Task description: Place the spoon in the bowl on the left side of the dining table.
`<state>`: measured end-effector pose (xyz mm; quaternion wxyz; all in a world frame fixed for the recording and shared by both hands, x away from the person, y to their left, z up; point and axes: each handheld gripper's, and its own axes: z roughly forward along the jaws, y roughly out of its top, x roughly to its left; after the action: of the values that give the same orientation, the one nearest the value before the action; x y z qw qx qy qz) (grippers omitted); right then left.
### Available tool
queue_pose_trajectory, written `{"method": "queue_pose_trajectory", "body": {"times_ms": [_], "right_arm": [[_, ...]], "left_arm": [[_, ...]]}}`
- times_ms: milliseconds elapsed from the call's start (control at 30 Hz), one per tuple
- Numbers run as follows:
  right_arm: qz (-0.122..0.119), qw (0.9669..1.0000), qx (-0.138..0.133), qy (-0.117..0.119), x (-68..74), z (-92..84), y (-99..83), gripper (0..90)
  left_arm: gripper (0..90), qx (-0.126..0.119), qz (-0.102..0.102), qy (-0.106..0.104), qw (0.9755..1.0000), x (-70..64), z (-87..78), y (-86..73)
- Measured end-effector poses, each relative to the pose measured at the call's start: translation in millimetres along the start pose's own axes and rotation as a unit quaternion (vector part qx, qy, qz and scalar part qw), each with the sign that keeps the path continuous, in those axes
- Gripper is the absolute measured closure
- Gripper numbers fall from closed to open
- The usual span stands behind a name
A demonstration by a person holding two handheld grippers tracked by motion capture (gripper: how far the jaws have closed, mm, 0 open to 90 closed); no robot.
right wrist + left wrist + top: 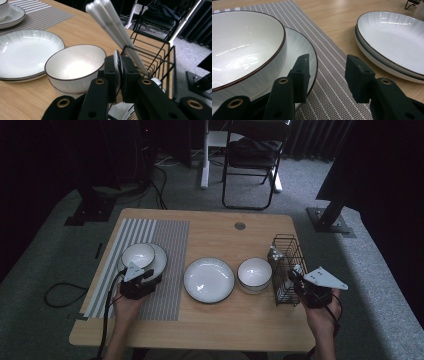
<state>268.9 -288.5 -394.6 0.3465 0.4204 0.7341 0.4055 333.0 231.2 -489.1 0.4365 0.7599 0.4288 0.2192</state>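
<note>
My left gripper [142, 272] [327, 75] stands open at the near edge of a white plate [159, 262] [299, 47] that carries a white bowl [138, 255] [244, 45]. One jaw lies over the plate's rim and the other beside it, above the striped placemat [332, 95]. At the black wire basket [287, 255] [155, 57], my right gripper [296, 276] [119, 72] is shut on a thin white utensil [117, 62]. Long white sticks [112, 25] lean out of the basket above the jaws.
A second white plate [209, 279] [25, 50] and a white bowl [254, 272] [75, 65] sit mid-table between the placemat [165, 290] and the basket. A black folding chair [252, 160] stands beyond the table's far edge.
</note>
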Motion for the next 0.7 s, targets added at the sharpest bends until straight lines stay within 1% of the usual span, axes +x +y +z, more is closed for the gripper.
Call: {"method": "queue_pose_trajectory", "body": {"times_ms": [133, 267, 500, 700], "right_arm": [[-0.003, 1.0000, -0.007, -0.004, -0.2, -4.3, 5.0, 84.7], [-0.013, 0.9997, -0.018, -0.011, 1.0, -12.3, 17.3, 84.7], [-0.037, 0.9986, -0.035, -0.016, 5.1, -22.6, 37.8, 84.8], [-0.060, 0.9968, -0.050, -0.016, 11.7, -33.8, 54.5, 84.8]], "left_arm": [[56.0, 0.000, 0.000, 0.000, 1.0000, 0.1, -0.1, 0.0], [56.0, 0.001, -0.001, 0.000, 1.0000, 0.0, 0.5, -0.2], [56.0, 0.000, 0.000, 0.000, 1.0000, 0.0, 0.4, -0.1], [56.0, 0.000, 0.000, 0.000, 1.0000, 0.1, 0.0, 0.0]]}}
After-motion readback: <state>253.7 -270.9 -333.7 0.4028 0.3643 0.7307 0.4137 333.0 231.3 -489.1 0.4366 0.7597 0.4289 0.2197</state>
